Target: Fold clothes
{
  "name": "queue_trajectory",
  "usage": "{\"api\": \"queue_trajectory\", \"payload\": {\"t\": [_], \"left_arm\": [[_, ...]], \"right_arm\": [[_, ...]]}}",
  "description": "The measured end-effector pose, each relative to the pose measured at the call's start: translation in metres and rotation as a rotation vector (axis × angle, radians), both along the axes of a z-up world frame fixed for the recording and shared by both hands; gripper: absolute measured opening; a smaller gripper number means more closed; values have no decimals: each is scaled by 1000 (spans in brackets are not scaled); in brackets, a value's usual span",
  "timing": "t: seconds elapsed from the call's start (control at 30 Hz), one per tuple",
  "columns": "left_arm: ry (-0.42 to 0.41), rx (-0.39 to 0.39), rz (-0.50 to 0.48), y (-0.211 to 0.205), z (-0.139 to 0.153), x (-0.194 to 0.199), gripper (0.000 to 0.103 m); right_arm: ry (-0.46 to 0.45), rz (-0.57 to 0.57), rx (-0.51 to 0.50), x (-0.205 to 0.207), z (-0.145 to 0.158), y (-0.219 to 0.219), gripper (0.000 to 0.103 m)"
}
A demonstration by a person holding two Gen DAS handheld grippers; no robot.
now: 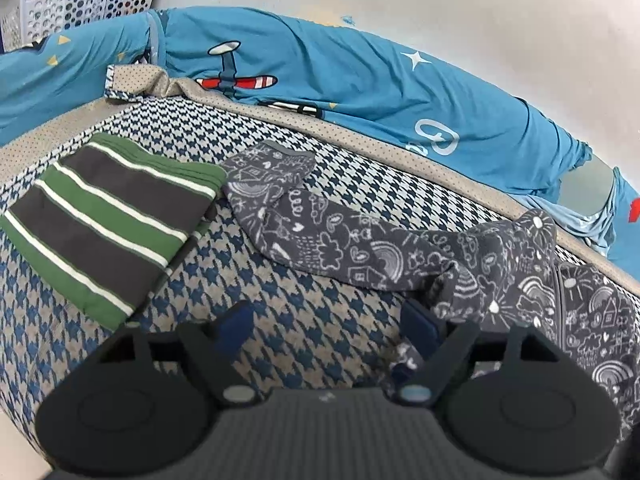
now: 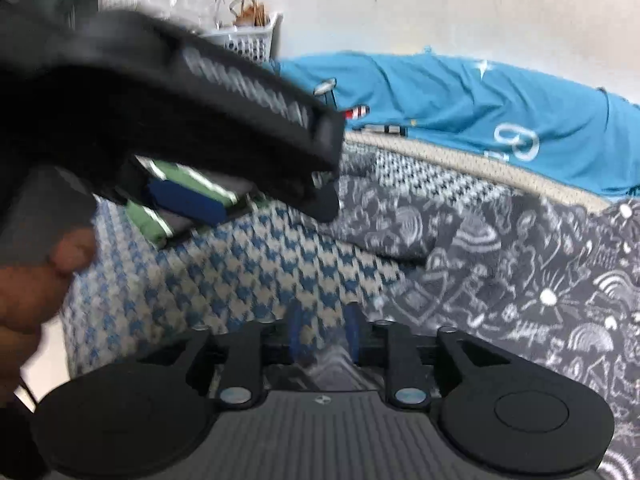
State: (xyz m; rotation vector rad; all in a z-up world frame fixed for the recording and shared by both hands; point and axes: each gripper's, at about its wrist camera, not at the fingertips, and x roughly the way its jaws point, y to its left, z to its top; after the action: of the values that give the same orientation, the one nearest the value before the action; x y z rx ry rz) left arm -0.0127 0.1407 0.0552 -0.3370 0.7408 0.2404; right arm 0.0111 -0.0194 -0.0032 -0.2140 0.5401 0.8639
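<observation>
Grey doodle-print garment [image 1: 360,248]: lies spread across the middle and right of the left wrist frame on a houndstooth cover [image 1: 280,312].

Left gripper [image 1: 328,320]: lower centre, jaws wide apart, nothing between them; the garment's edge bunches at its right finger [image 1: 420,324].

Right gripper [image 2: 322,328]: lower centre of its frame, fingers narrowly parted, no cloth pinched; the garment lies just right of it.

Folded green striped cloth [image 1: 108,216]: left, apart.

Blue bedding [image 1: 320,68]: top.
</observation>
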Motion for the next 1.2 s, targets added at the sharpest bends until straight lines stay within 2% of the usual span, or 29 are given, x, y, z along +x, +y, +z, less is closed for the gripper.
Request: {"api": "queue_trajectory", "payload": {"t": [0.13,0.27,0.43,0.6,0.83,1.03,1.2], "left_arm": [[-21,-7,-21,-6,3,-1,83],[-31,14,-70,-21,2,-2,84],[-39,41,-151,-45,-2,-3,92],[-32,78,-239,-72,-12,-6,92],[-20,121,-335,-103,-23,-12,92],[-13,142,-372,-119,-27,-11,92],[22,216,-391,-126,-35,-11,93]], "right_arm": [[-26,-13,16,-12,13,-13,32],[-36,-40,-28,-28,15,-30,36],[-10,-59,-63,-42,13,-52,37],[7,-88,-92,-57,12,-73,44],[-22,-132,-106,-74,13,-103,44],[-31,-211,-101,-83,19,-129,44],[-62,-308,-103,-88,26,-157,44]]}}
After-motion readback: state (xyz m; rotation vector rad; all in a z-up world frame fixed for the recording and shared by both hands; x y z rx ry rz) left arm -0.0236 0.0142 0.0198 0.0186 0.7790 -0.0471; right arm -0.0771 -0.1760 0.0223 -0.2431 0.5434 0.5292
